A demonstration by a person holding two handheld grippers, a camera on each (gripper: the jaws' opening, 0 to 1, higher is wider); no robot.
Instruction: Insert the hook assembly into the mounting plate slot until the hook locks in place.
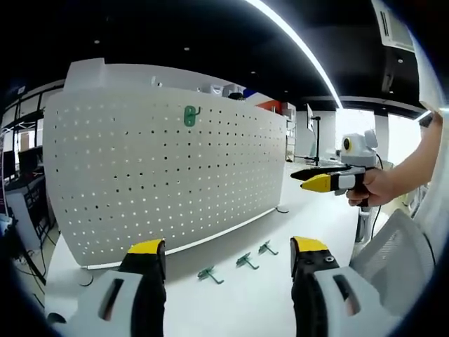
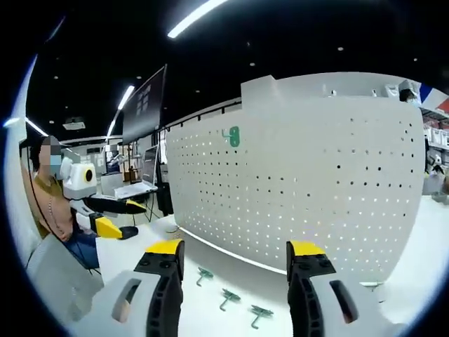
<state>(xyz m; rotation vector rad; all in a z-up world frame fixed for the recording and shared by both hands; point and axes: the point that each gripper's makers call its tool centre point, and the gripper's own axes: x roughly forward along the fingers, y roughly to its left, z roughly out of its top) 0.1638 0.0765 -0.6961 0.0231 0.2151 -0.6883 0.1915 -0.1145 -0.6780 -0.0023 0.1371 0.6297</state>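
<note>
Left gripper (image 1: pixel 228 256): jaws wide apart, yellow tips up, nothing between them, held above the white table (image 1: pixel 245 302). Right gripper (image 2: pixel 235 256): also wide apart and empty, over the same table (image 2: pixel 210 309). Seen also from the side in the left gripper view, the right gripper (image 1: pixel 309 179) in a hand (image 1: pixel 379 188), well off the table, its yellow tips drawn close together from that angle. In the right gripper view, the left gripper (image 2: pixel 126 219) coming in from the left, held by a seated person (image 2: pixel 52 203).

Standing upright on the table, a white perforated board (image 1: pixel 161 175), the mounting plate, with rows of small holes. Already hung high on it, one green hook (image 1: pixel 190 115), near the top edge; same hook (image 2: pixel 231 136) on the board (image 2: pixel 295 182) in the right gripper view.

Lying flat on the table just in front of the board, three more green hooks in a row, apart from each other: (image 1: pixel 209 274), (image 1: pixel 246 261), (image 1: pixel 266 247). Same three in the right gripper view: (image 2: pixel 203 274), (image 2: pixel 228 298), (image 2: pixel 259 314). None touched by either gripper.
</note>
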